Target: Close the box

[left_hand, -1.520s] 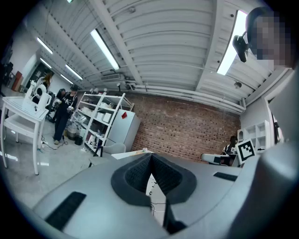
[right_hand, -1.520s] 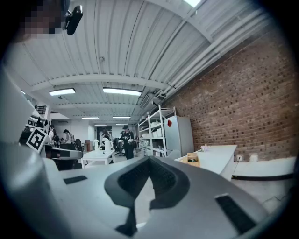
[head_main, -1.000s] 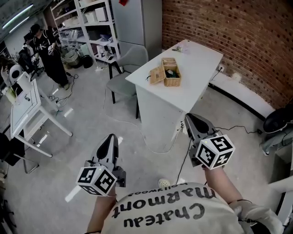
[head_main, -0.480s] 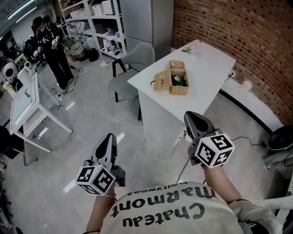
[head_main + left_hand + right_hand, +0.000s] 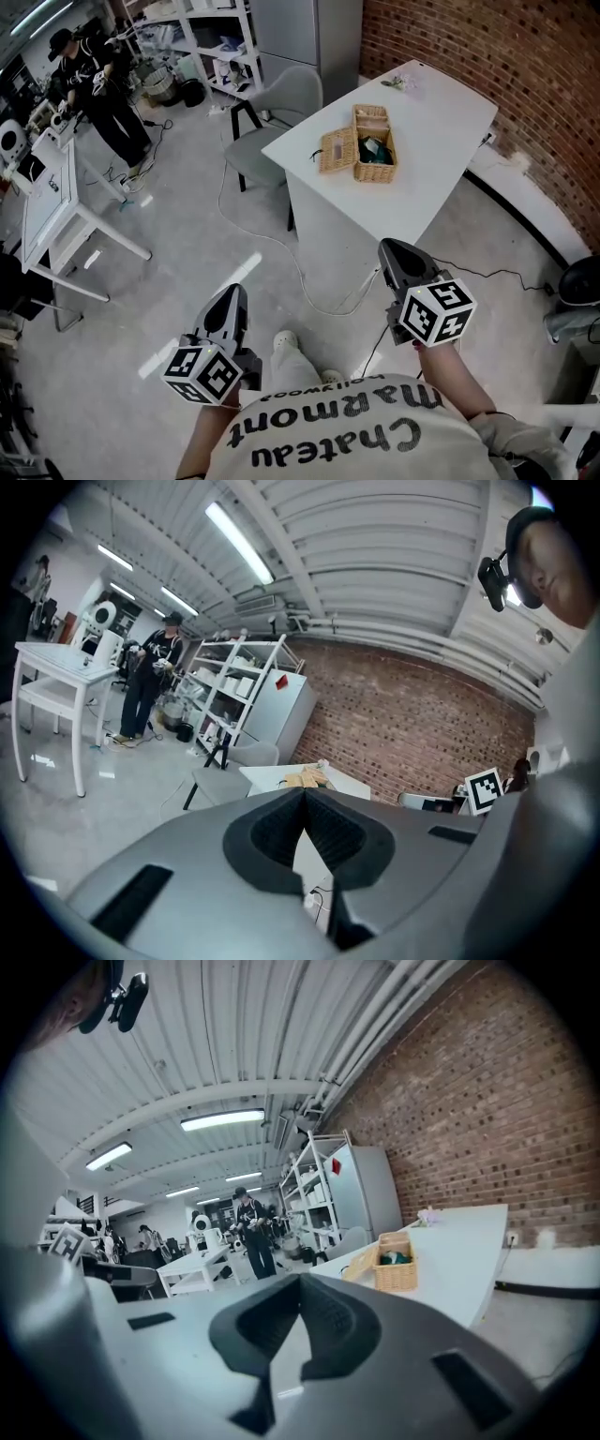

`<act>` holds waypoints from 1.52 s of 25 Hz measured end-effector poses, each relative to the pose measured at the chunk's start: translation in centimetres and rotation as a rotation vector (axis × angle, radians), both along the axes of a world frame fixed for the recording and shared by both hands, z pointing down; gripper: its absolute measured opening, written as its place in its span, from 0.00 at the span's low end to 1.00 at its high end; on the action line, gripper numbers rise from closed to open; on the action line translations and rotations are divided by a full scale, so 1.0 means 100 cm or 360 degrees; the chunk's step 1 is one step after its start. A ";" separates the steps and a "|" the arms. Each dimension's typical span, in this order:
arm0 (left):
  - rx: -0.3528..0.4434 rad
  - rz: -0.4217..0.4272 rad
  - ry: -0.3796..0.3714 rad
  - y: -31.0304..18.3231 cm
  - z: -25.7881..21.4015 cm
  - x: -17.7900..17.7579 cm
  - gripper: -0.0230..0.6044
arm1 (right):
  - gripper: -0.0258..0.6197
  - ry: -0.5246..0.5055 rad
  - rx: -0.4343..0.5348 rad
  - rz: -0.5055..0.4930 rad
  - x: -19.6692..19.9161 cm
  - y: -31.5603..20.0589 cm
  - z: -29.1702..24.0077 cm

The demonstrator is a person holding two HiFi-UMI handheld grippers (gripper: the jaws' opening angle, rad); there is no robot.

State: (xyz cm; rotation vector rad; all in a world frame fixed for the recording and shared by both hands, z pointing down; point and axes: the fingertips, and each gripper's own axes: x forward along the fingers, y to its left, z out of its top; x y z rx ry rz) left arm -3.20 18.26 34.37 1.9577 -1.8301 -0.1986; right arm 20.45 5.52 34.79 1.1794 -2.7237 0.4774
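Sitting long axis front-to-back, wicker box [image 5: 376,157], lid [image 5: 337,152] flopped open leftward; both jaws together, empty.

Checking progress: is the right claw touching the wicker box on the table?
Apart. The head view shows the right claw over the floor, well short of the wicker box.

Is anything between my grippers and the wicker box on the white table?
Nothing visible does. Only bare floor separates the left gripper and right gripper from the table where the wicker box sits open. A cable trails on the floor near the table's base.
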 end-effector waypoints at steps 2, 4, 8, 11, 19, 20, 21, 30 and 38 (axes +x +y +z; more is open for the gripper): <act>-0.0022 0.0013 0.0005 -0.006 0.008 -0.006 0.04 | 0.04 0.0021 -0.0022 -0.0003 -0.008 -0.004 0.009; -0.0031 0.0027 0.0022 -0.016 0.016 -0.012 0.04 | 0.04 0.0044 -0.0035 -0.0002 -0.016 -0.010 0.016; -0.0037 0.0091 0.0038 -0.041 0.021 -0.025 0.04 | 0.04 0.0086 -0.0052 0.0006 -0.036 -0.025 0.023; -0.0050 0.0108 0.0038 -0.061 0.023 -0.046 0.04 | 0.04 0.0112 -0.0061 0.0018 -0.056 -0.040 0.026; -0.0017 0.0125 0.0025 -0.129 0.011 -0.108 0.04 | 0.04 0.0072 -0.0090 0.0068 -0.111 -0.095 0.023; -0.0010 0.0129 0.0022 -0.136 0.008 -0.114 0.04 | 0.04 0.0067 -0.0089 0.0074 -0.117 -0.101 0.021; -0.0004 0.0133 0.0021 -0.142 0.005 -0.120 0.04 | 0.04 0.0061 -0.0086 0.0081 -0.123 -0.108 0.019; 0.0102 0.0014 -0.0010 -0.181 -0.014 -0.195 0.04 | 0.04 0.0036 -0.0035 0.0157 -0.170 -0.153 0.003; 0.0043 0.0028 0.0085 -0.203 0.017 -0.229 0.04 | 0.04 0.0220 -0.0151 0.0281 -0.179 -0.170 0.062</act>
